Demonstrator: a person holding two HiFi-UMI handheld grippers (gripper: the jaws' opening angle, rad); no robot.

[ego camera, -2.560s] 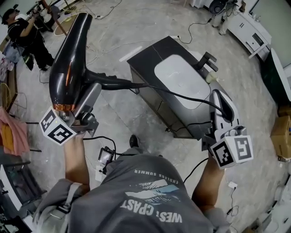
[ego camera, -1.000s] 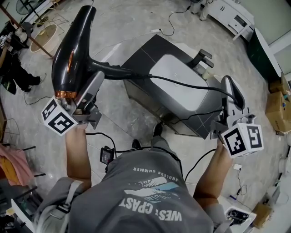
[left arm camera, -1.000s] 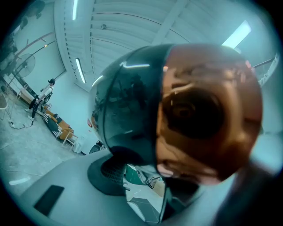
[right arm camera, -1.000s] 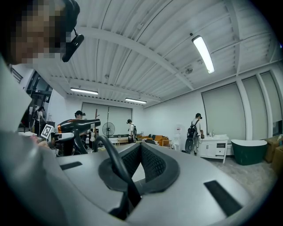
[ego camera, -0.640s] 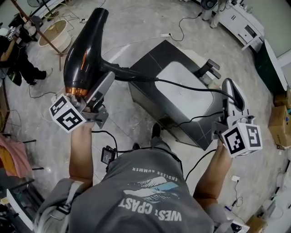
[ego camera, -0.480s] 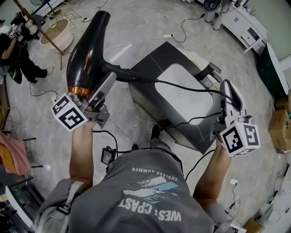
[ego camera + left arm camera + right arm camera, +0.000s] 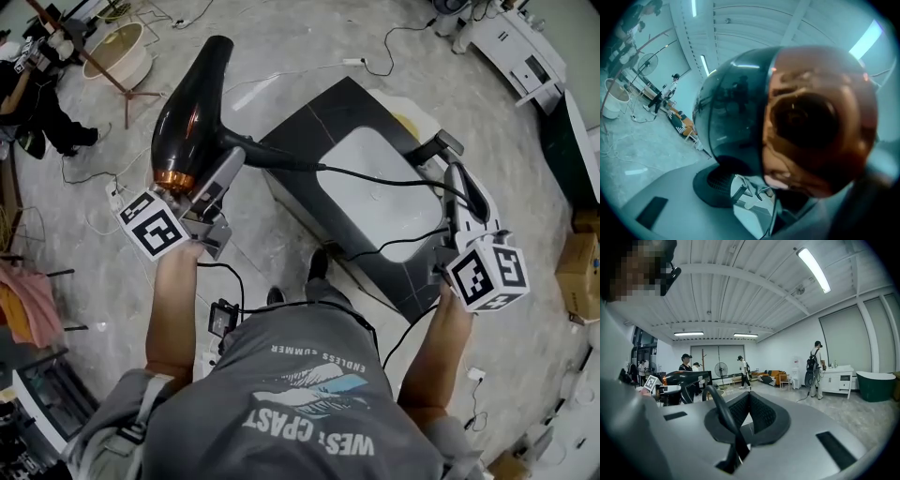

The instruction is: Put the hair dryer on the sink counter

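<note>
the head view alone shows the dark sink surface (image 7: 309, 117) with its white basin (image 7: 375, 183) and faucet (image 7: 439, 148). it also shows the black hair dryer (image 7: 192, 117) held in the air off the surface's left edge, its copper rear end clamped in the left tongs (image 7: 225, 173). the left gripper view is filled by that copper end, while the right gripper view shows the right tongs (image 7: 740, 427) pinched narrow on the dryer's cord (image 7: 717, 404). against a second ago, the dryer has drawn nearer the surface's left edge and the right tongs nearer the faucet.
</note>
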